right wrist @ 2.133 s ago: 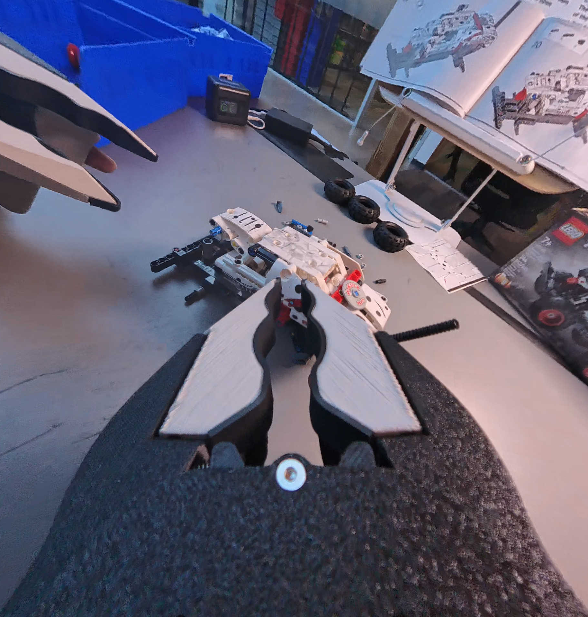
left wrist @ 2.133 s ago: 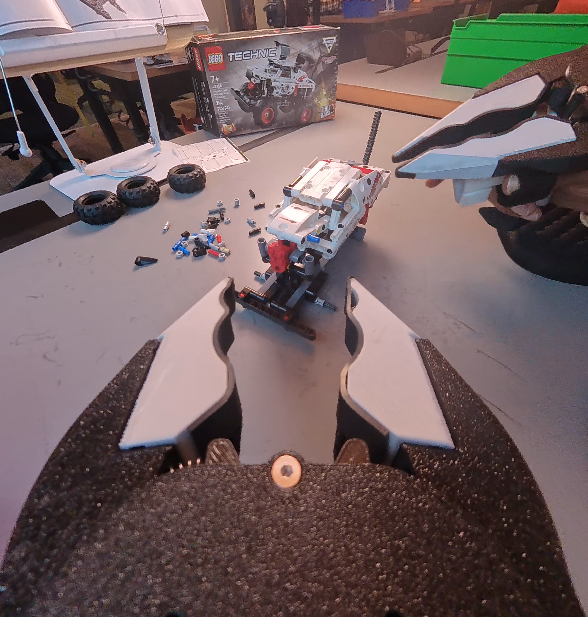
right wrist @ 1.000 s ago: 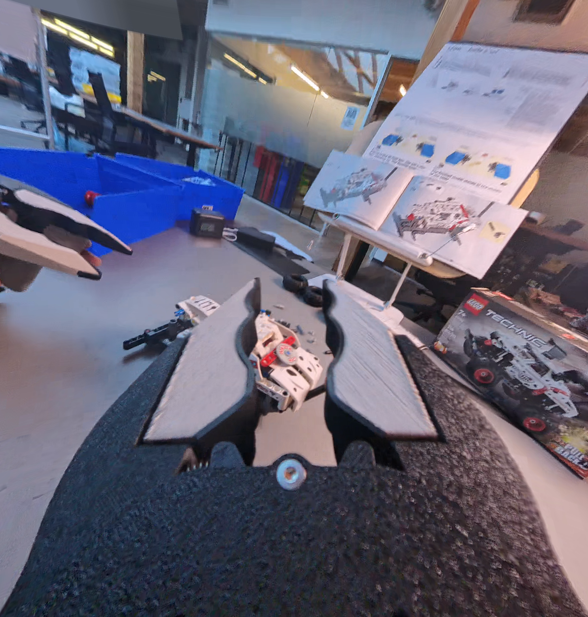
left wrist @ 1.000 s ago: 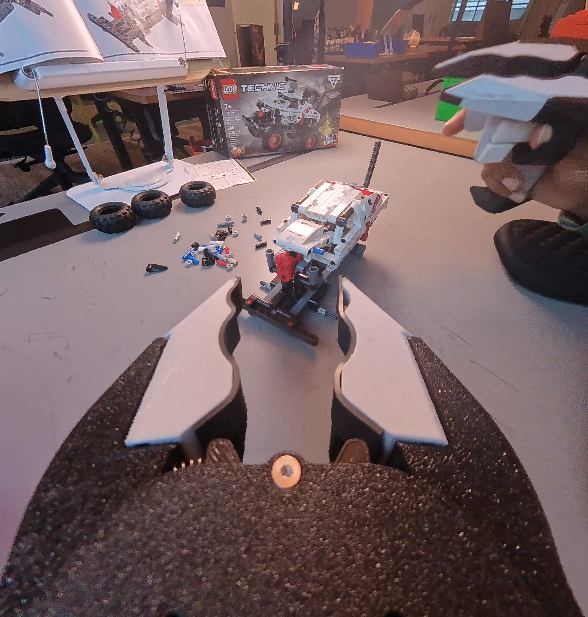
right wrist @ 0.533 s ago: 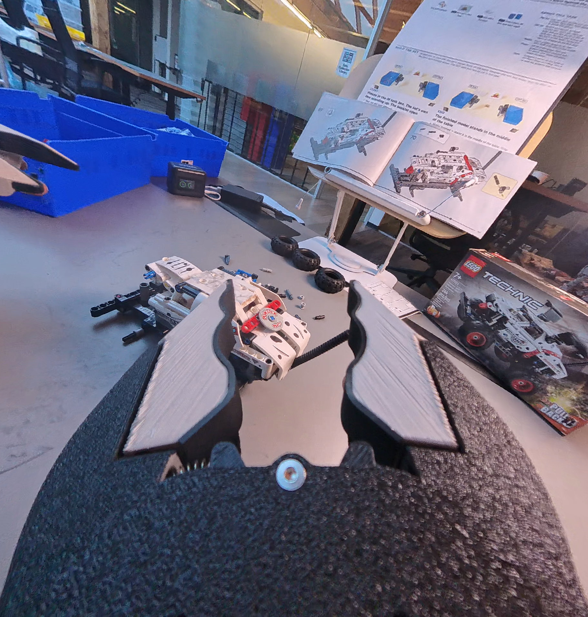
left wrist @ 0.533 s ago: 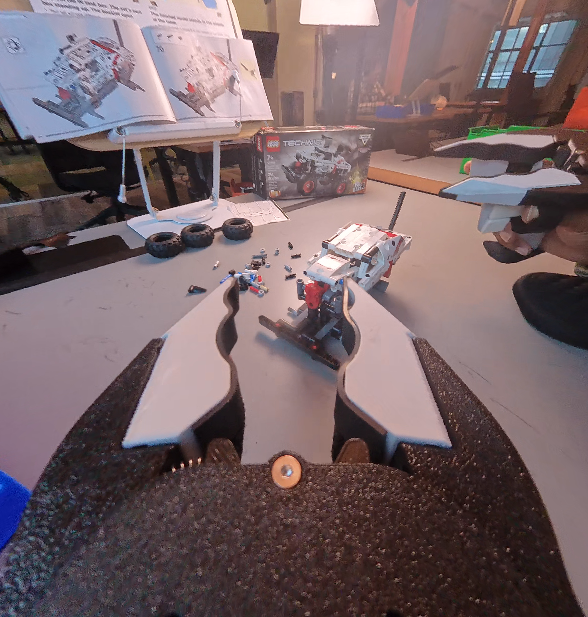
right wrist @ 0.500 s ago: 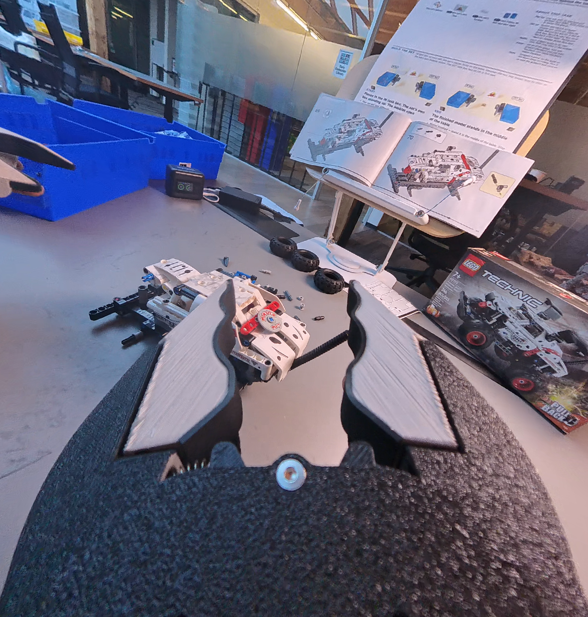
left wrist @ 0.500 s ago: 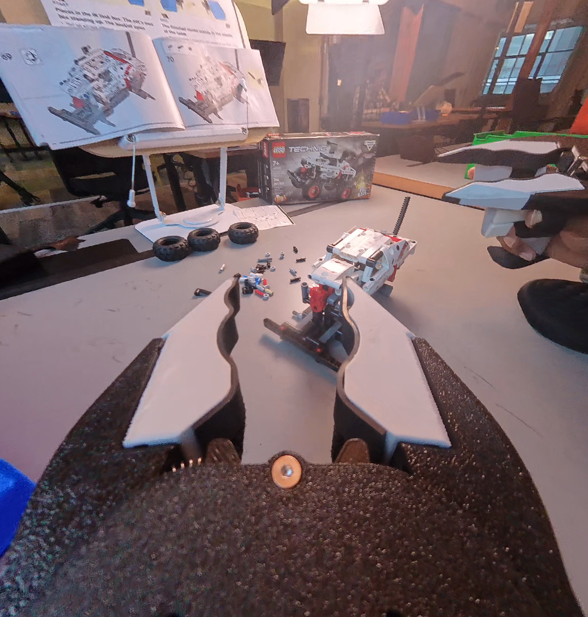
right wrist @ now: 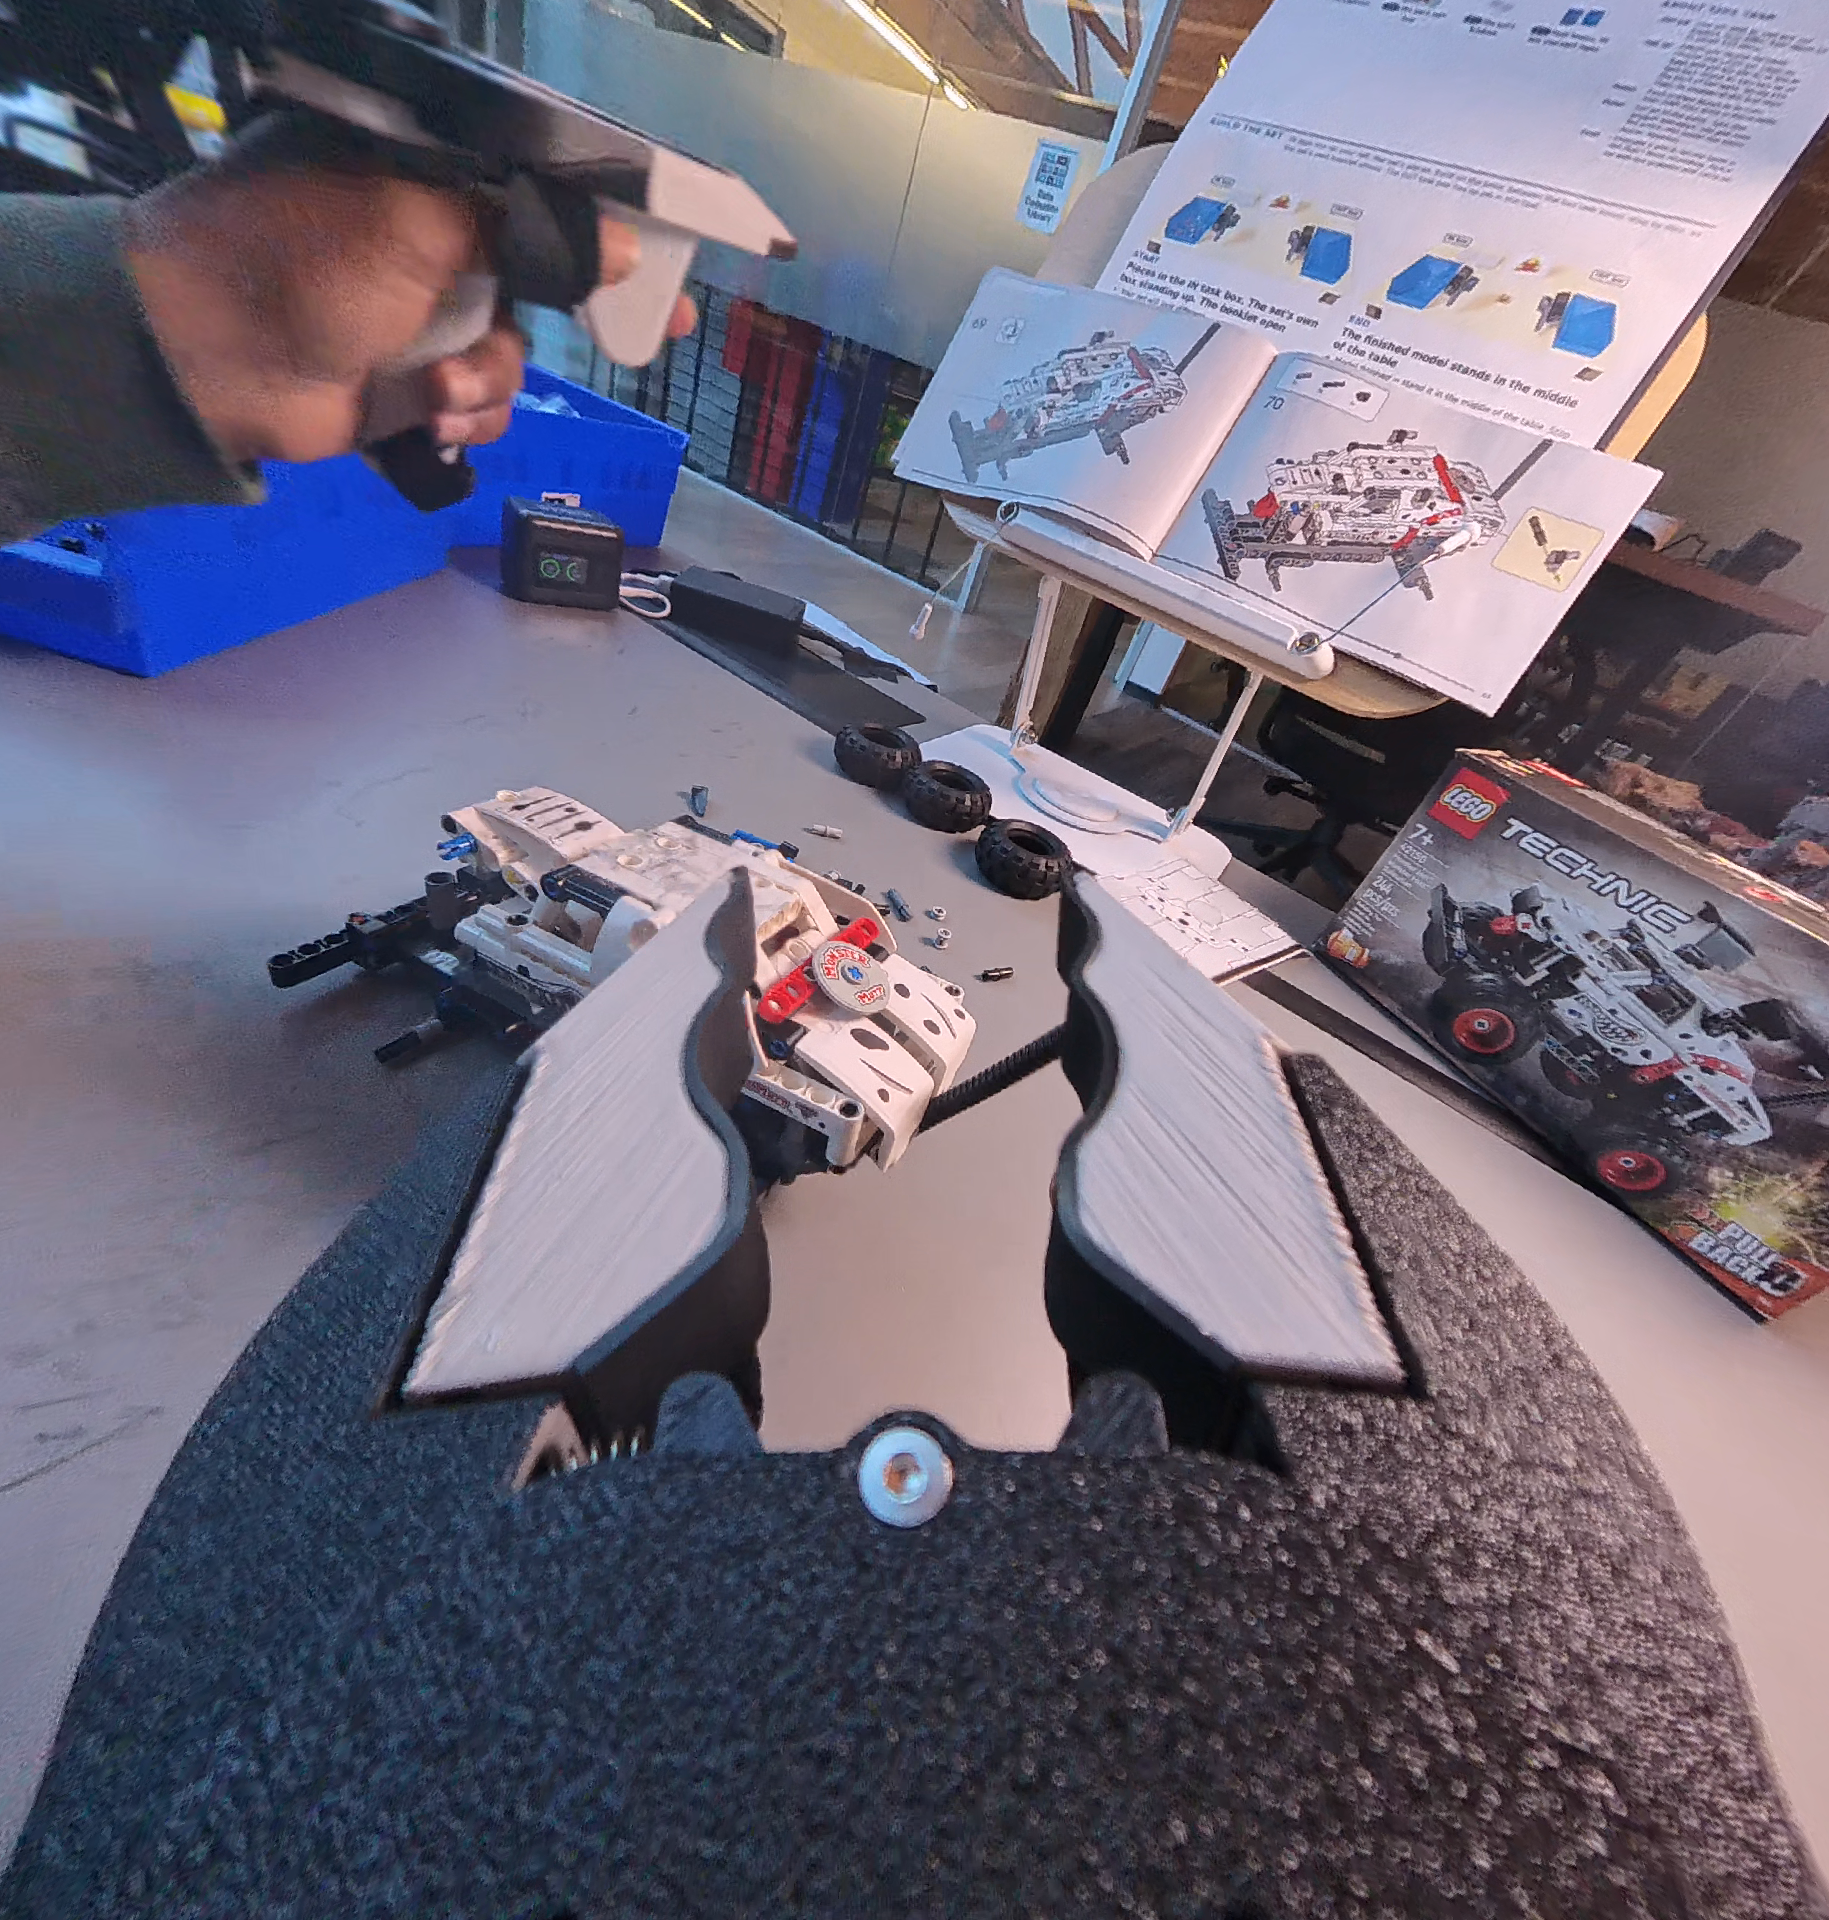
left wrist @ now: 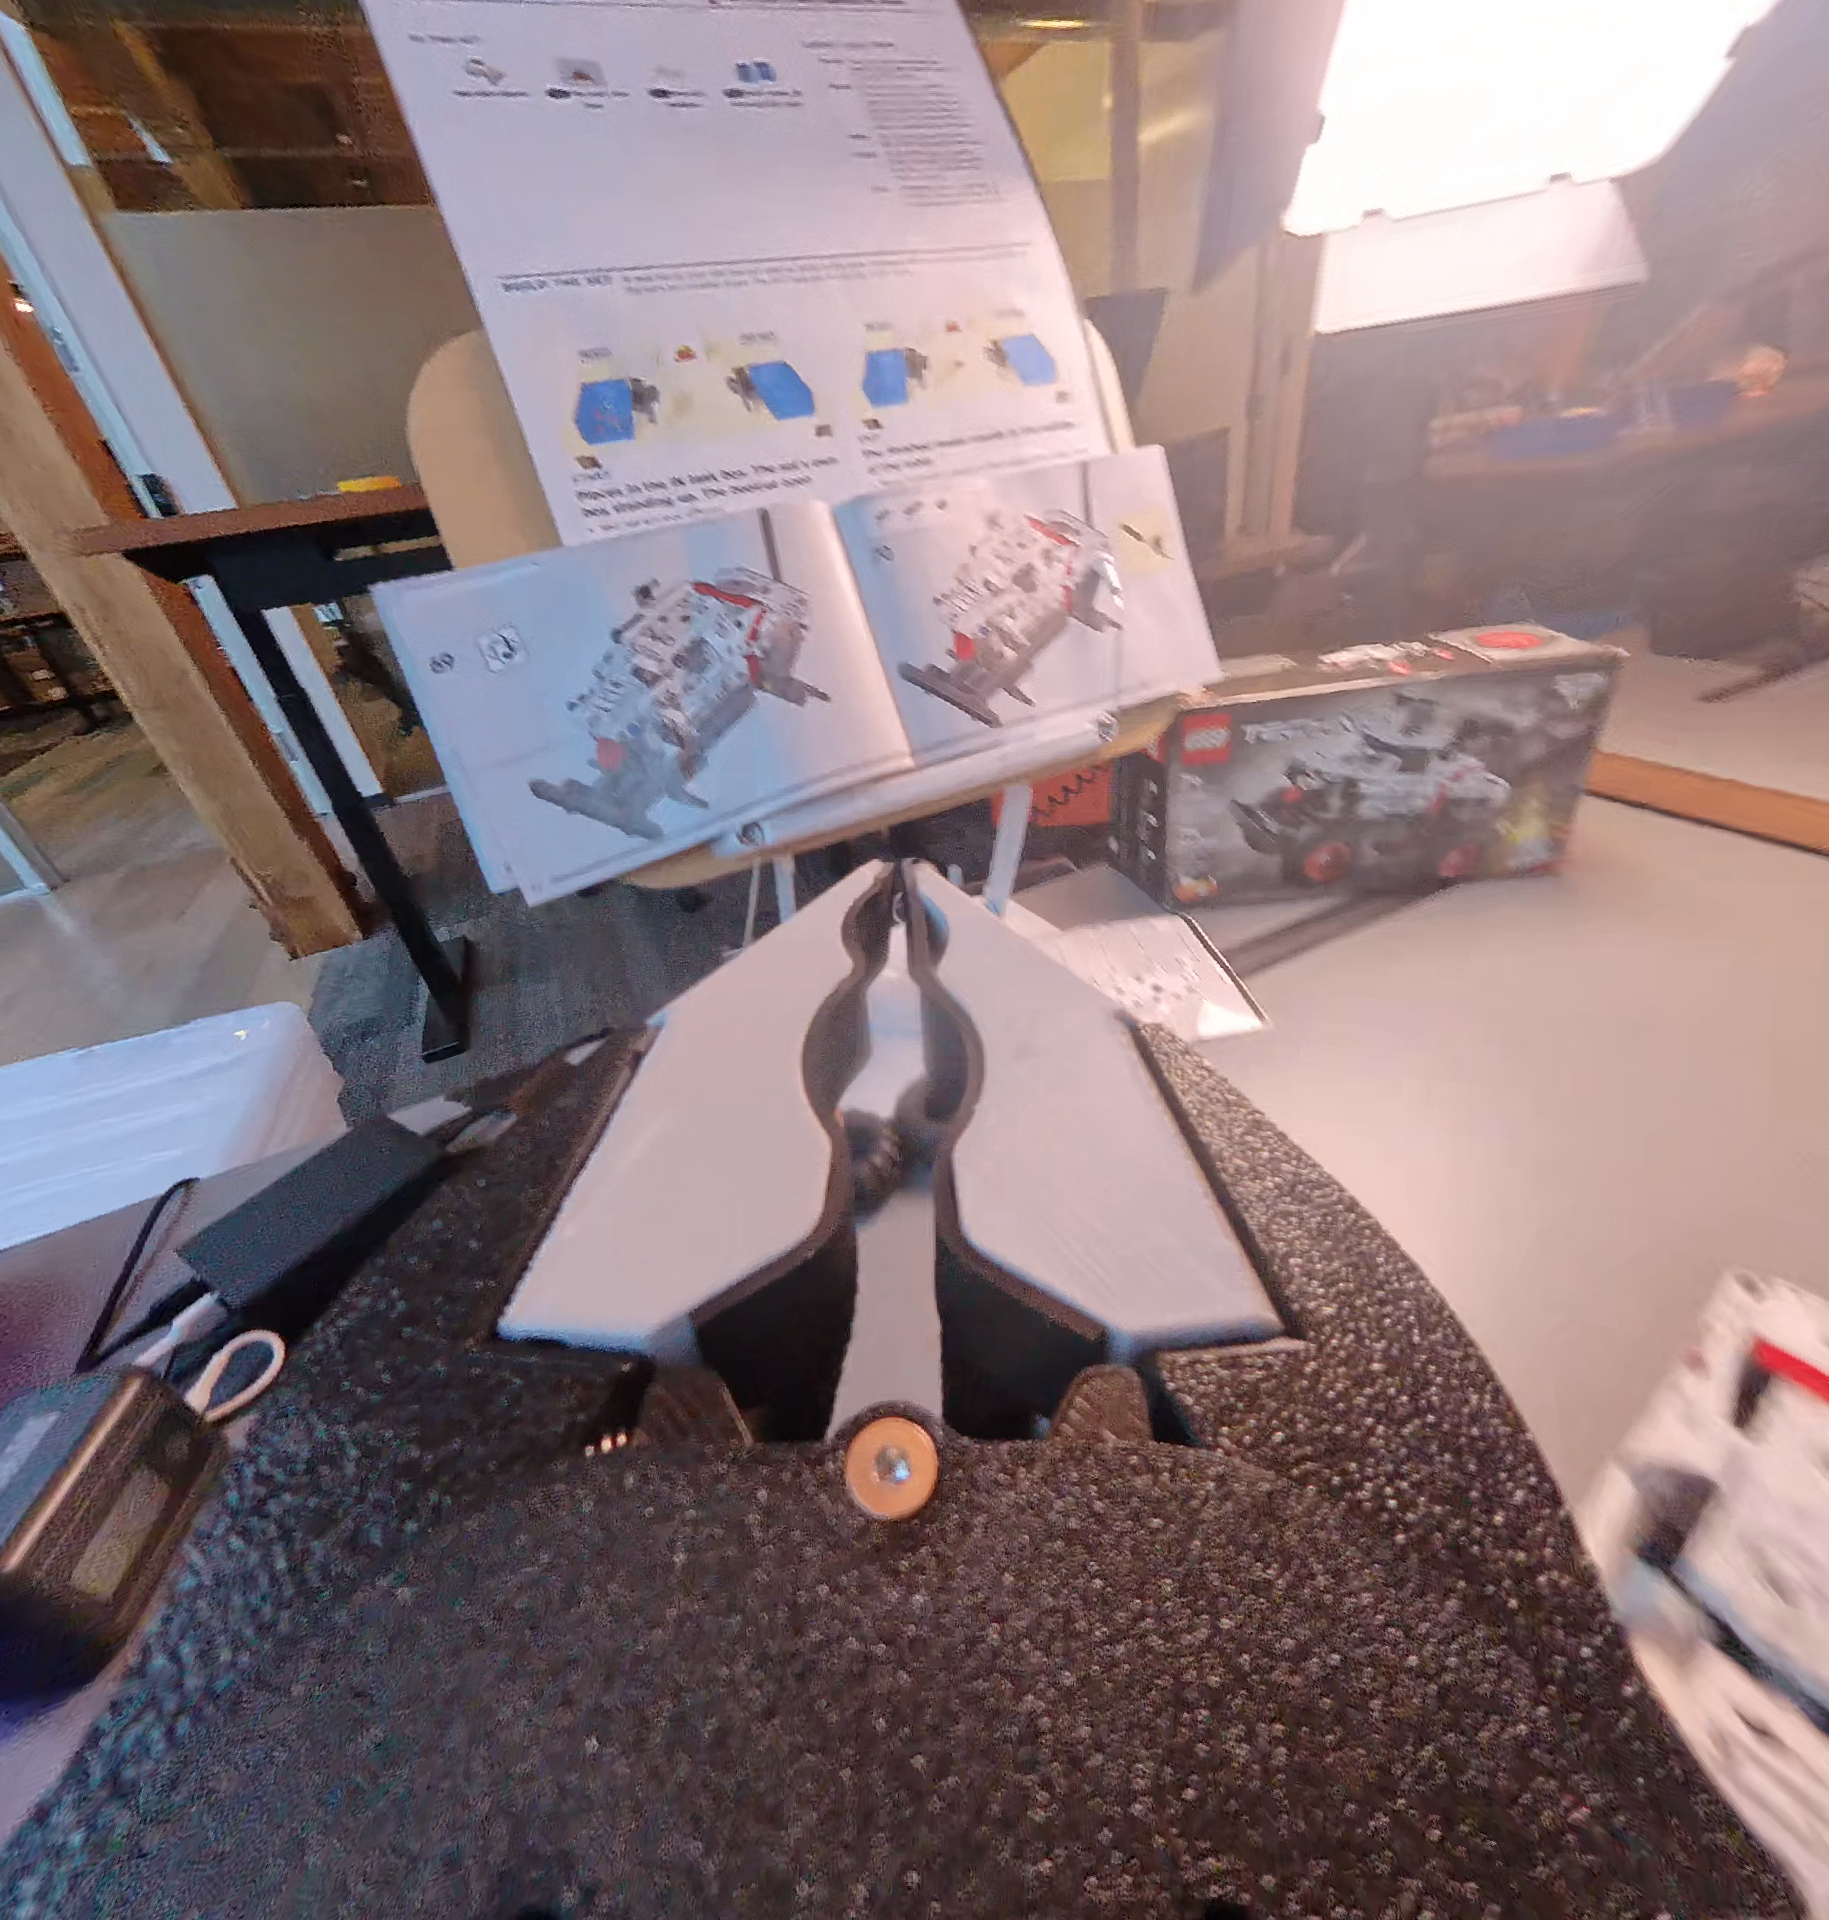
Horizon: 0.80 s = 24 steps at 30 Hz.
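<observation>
- Grey tabletop (right wrist: 214,1091) fills the foreground under both our grippers, with a workshop room behind it.
- Our right gripper (right wrist: 905,914) hangs with its fingers spread and nothing between them; the white toy truck body (right wrist: 702,935) lies just beyond its left finger, which overlaps it in the picture. We cannot tell whether they touch.
- That model lies with its long axis running from far left to near right, black chassis beams pointing left and a thin black antenna rod (right wrist: 993,1070) reaching right between our fingers.
- Our left gripper (left wrist: 902,883) is raised off the table with its tips pressed together on nothing, aimed at the open instruction booklet (left wrist: 785,665) on its white stand; the right one is clearly nearer the model.
- Three black tyres (right wrist: 946,795) sit in a row beyond the model, at the stand's foot, with small loose pieces (right wrist: 920,920) scattered between.
- A printed product box (right wrist: 1616,997) lies far right, closed as far as we see.
- A blue bin (right wrist: 266,561) stands far left; its contents are hidden from us.
- A small black device (right wrist: 560,566) and power brick sit just right of the bin.
</observation>
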Available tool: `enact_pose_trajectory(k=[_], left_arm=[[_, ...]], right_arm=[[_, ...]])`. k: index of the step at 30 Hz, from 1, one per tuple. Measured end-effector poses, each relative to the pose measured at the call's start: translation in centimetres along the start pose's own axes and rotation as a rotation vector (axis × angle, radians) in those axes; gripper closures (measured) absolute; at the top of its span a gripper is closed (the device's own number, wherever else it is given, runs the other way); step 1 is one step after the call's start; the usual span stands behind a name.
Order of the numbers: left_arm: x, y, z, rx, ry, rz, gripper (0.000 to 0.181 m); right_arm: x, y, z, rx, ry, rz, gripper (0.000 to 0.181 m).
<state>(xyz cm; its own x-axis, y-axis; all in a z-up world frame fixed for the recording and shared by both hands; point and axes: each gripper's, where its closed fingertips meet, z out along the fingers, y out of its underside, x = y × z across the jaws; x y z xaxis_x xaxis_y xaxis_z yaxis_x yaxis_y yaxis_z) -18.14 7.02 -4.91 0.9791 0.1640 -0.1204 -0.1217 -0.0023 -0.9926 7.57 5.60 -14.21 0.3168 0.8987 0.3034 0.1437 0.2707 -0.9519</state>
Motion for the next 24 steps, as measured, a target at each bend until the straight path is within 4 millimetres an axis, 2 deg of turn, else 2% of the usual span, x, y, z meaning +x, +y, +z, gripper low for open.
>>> enact_pose_trajectory(k=[2, 5, 7, 9, 12, 15, 21, 24], left_arm=[[-2.9, -0.4, 4.8, -0.009, -0.054, -0.052, 0.181], [-6.8, 0.5, 11.3, -0.055, -0.112, -0.077, 0.181], [-8.9, 2.0, 14.6, -0.102, -0.149, -0.116, 0.181], [-10.5, 3.2, 16.9, -0.128, -0.184, -0.121, 0.181], [-11.7, 4.3, 19.1, -0.153, -0.22, -0.099, 0.181], [-12.2, 4.6, 20.2, -0.149, -0.233, -0.099, 0.181], [-11.9, 3.8, 20.6, -0.109, -0.22, -0.087, 0.181], [-10.6, 3.1, 20.6, -0.084, -0.188, -0.083, 0.181]], right_arm=[[0.2, -0.1, -0.3, 0.012, 0.013, 0.015, 0.129], [0.1, -0.1, -0.5, 0.024, 0.008, 0.05, 0.132], [0.0, 0.0, -0.4, 0.021, 0.001, 0.053, 0.134], [0.1, 0.4, -0.3, 0.013, -0.004, 0.06, 0.135], [0.0, 1.1, 0.0, -0.007, -0.022, 0.086, 0.136], [-0.1, 1.5, 0.2, -0.018, -0.036, 0.096, 0.137], [0.0, 1.7, 0.2, -0.023, -0.036, 0.101, 0.139], [0.1, 1.8, 0.2, -0.026, -0.033, 0.097, 0.14]])
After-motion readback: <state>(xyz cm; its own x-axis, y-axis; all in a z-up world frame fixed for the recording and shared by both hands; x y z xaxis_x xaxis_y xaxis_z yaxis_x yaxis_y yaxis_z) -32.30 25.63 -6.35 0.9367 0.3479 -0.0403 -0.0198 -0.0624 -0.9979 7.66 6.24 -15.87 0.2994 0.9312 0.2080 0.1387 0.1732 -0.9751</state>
